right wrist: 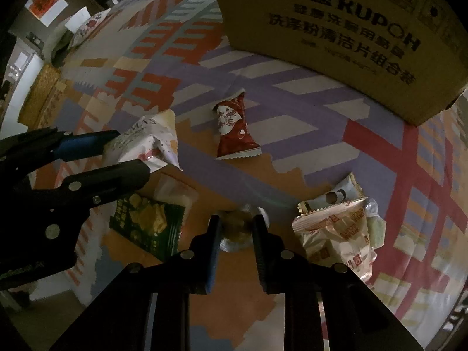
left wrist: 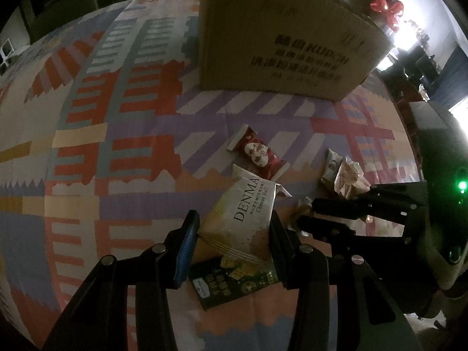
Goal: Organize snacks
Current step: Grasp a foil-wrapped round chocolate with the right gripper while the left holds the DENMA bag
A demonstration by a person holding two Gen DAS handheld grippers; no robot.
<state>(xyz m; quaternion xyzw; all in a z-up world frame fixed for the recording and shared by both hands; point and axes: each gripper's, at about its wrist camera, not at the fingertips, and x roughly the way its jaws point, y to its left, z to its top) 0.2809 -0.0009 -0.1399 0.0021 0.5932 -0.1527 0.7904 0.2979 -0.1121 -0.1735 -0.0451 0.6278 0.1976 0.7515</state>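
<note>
Left wrist view: left gripper (left wrist: 232, 231) pinching the white DENMA cheese-ball bag (left wrist: 244, 215) across its lower half, blue pad on one flank, black finger on the other. Bag's long axis running from the jaws up toward 1 o'clock, lifted off the patterned cloth (left wrist: 117, 122). Beneath it, toward 6 o'clock, a green cracker packet (left wrist: 234, 278) lying flat. Red-and-white snack (left wrist: 257, 153) at 12 o'clock, short of the cardboard box (left wrist: 280, 46) farther along the same line. Right gripper (left wrist: 304, 213) coming in from 3 o'clock, tips low over something crinkly.

Right wrist view: right gripper (right wrist: 235, 225) drawn in narrow around a small foil-wrapped sweet (right wrist: 238, 228), sitting dead centre between the tips; pads seemingly touching its sides, though dimness leaves the bite uncertain. Sweet roughly round, no clear long axis. Pile of beige packets (right wrist: 336, 234) at 3 o'clock, red-and-white snack at 12, box at 1 o'clock and well apart. Nearer to the box: the right, probably.
</note>
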